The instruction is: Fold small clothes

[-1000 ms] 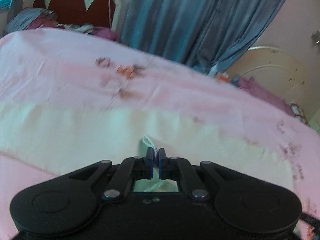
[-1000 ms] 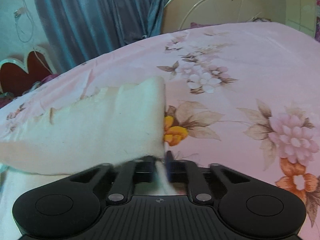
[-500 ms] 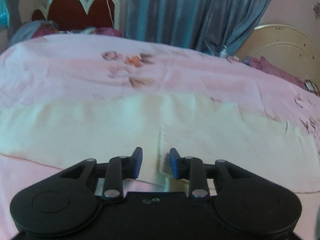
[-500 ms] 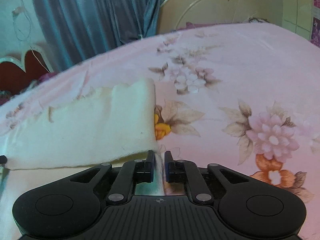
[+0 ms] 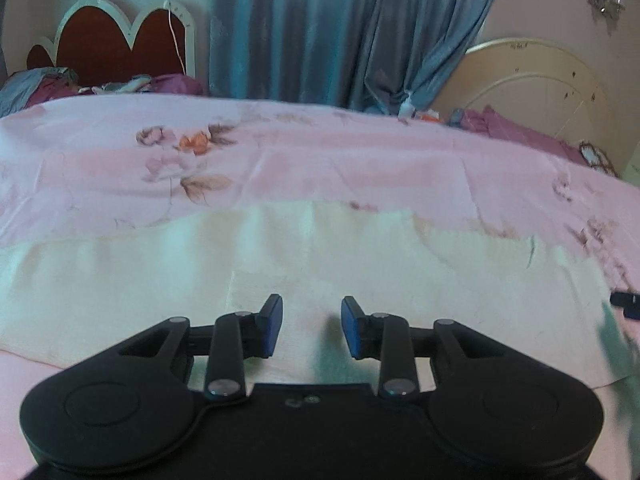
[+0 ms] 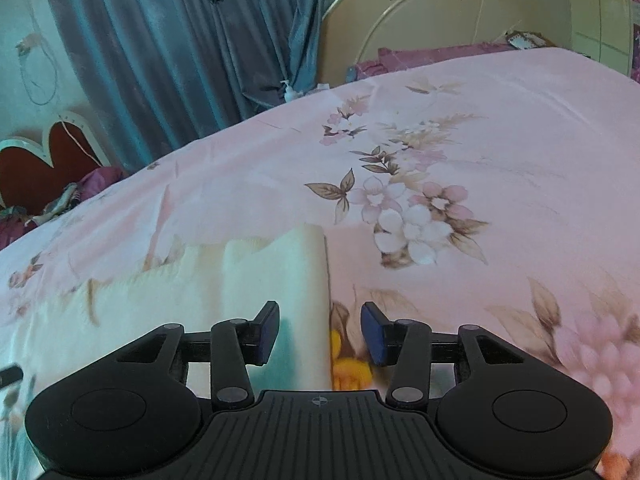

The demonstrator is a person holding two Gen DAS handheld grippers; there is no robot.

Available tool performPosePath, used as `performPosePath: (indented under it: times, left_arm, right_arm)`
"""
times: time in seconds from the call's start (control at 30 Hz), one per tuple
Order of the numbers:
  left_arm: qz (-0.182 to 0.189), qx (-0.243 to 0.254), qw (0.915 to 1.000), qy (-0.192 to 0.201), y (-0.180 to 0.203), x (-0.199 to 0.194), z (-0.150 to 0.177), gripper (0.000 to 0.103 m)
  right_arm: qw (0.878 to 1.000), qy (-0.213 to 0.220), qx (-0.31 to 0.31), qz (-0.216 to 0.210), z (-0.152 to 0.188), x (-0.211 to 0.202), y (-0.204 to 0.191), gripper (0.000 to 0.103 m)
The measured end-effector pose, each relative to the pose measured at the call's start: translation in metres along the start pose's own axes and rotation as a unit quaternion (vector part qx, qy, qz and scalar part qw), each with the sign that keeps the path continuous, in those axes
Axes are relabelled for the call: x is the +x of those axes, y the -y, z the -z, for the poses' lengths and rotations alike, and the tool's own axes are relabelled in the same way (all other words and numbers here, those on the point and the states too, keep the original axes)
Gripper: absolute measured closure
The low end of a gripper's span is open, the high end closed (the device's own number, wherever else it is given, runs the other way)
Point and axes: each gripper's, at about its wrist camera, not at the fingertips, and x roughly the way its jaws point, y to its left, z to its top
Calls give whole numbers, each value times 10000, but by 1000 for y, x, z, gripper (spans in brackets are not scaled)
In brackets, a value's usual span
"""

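From the left wrist we see our left tongs (image 5: 311, 328) with the blue pads (image 5: 273, 326) apart and opening a little further, nothing clamped between them. Under and ahead of them the cream cloth (image 5: 280, 256) lies flat on the bed, spread wide from left to right over the pink flowered sheet (image 5: 320, 160). A fold edge runs across the cloth just ahead of the left pad. Beyond the bed hang blue curtains (image 5: 320, 28), with a red headboard (image 5: 112, 48) to their left. A dark tip (image 5: 626, 304) shows at the right edge

From the right wrist, our right tongs (image 6: 320, 332) are opening too, pads well apart and pressing on nothing. The right end of the cloth (image 6: 276, 280) lies below the gap, its edge between the pads, and the sheet's orange flower (image 6: 348, 368) is just beside it
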Motion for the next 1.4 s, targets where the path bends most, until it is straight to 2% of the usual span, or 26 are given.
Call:
performPosePath:
  times: [0.23, 0.27, 0.3, 0.37, 0.43, 0.53, 0.6, 0.67, 0.77, 0.83, 0.87, 0.9, 0.97, 1.1, 1.2, 1.3, 1.4]
  left_arm:
    - [-115, 83, 9999, -80, -4, 12, 9, 70]
    - [-123, 97, 9998, -75, -3, 12, 9, 70]
    - [-130, 100, 9998, -75, -3, 11, 9, 70]
    - [-147, 114, 9998, -93, -2, 11, 8, 69]
    - [-150, 143, 9997, -87, 0, 9, 7, 67]
    - [-169, 239, 9995, -69, 1, 11, 9, 60]
    - [-198, 303, 9993, -48, 2, 13, 10, 58]
    - [-220, 319, 9992, -72, 3, 11, 9, 57]
    - [-197, 220, 9995, -114, 1, 5, 7, 46]
    - [-211, 231, 9994, -126, 1, 4, 7, 41]
    - [-233, 280, 9992, -139, 2, 4, 9, 41]
    - [-266, 341, 9989, -158, 3, 6, 10, 40]
    - [-329, 387, 9986, -166, 3, 8, 13, 36]
    - [-331, 222, 9988, -298, -3, 11, 12, 28]
    - [-305, 156, 9988, -358, -8, 12, 12, 27]
    - [-335, 177, 9986, -380, -7, 10, 12, 28]
    - [-357, 193, 9984, -397, -6, 8, 13, 28]
  right_arm:
    - [9994, -161, 285, -122, -16, 40, 3, 58]
    - [9993, -174, 273, -172, -18, 42, 2, 79]
    - [9991, -197, 288, -228, -19, 43, 1, 95]
    - [9999, -40, 127, -61, -20, 39, -2, 97]
    - [9989, 118, -190, 414, -15, 41, -3, 97]
    - [9966, 109, -592, 561, -11, 44, -9, 97]
    - [9936, 125, -925, 640, -12, 39, -21, 97]
    - [9956, 296, -740, 488, -13, 23, -20, 97]
    - [9944, 428, -917, 313, -4, 1, -31, 96]
    - [9939, 365, -1027, 137, 6, -7, -43, 93]
    - [9940, 328, -1041, 65, 12, -11, -47, 86]
    - [9940, 280, -1055, -9, 18, -13, -50, 71]
    - [9928, 182, -1181, -77, 33, -15, -57, 54]
    - [9902, -22, -1381, 199, 54, -3, -54, 55]
    - [9892, -25, -1424, 344, 52, -6, -55, 55]
    - [9903, 158, -1365, 196, 54, -20, -65, 55]
    - [9865, -137, -1615, 216, 70, -9, -74, 55]
